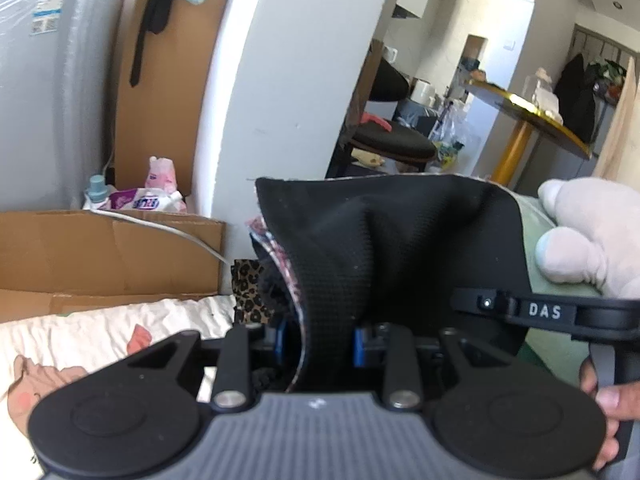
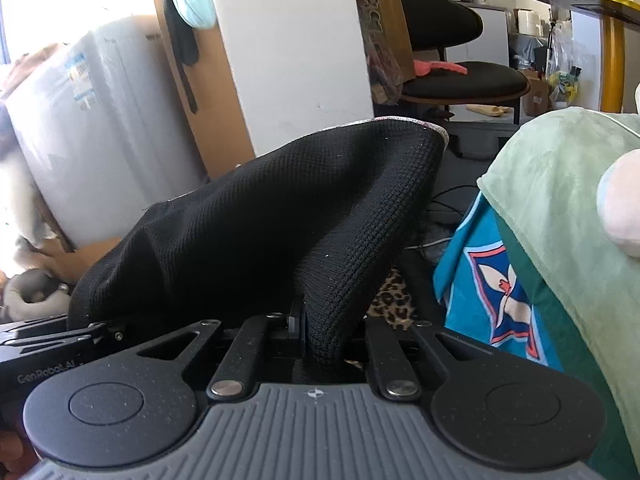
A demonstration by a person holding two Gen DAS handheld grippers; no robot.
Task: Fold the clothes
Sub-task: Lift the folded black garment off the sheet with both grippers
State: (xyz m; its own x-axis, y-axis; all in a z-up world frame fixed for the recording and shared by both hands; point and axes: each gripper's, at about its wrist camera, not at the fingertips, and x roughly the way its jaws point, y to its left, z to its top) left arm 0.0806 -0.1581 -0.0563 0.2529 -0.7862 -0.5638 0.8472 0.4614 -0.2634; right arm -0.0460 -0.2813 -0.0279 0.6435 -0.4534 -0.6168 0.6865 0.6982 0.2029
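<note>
A white pillar (image 1: 288, 60) fills the upper middle, with a wrapped grey appliance (image 1: 44, 80) at upper left and cardboard (image 1: 100, 252) below it. The printed bedsheet (image 1: 100, 332) lies lower left. At centre, the black garment (image 1: 384, 248) hangs lifted, with left tongs (image 1: 320, 344) and right tongs (image 2: 312, 332) each clamped on it.

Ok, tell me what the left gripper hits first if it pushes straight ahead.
The left gripper already grips the black cloth, which fills its path. Pushed straight on, it would just carry that cloth along. Beyond it probably stands the white pillar, though depth is unclear.
</note>
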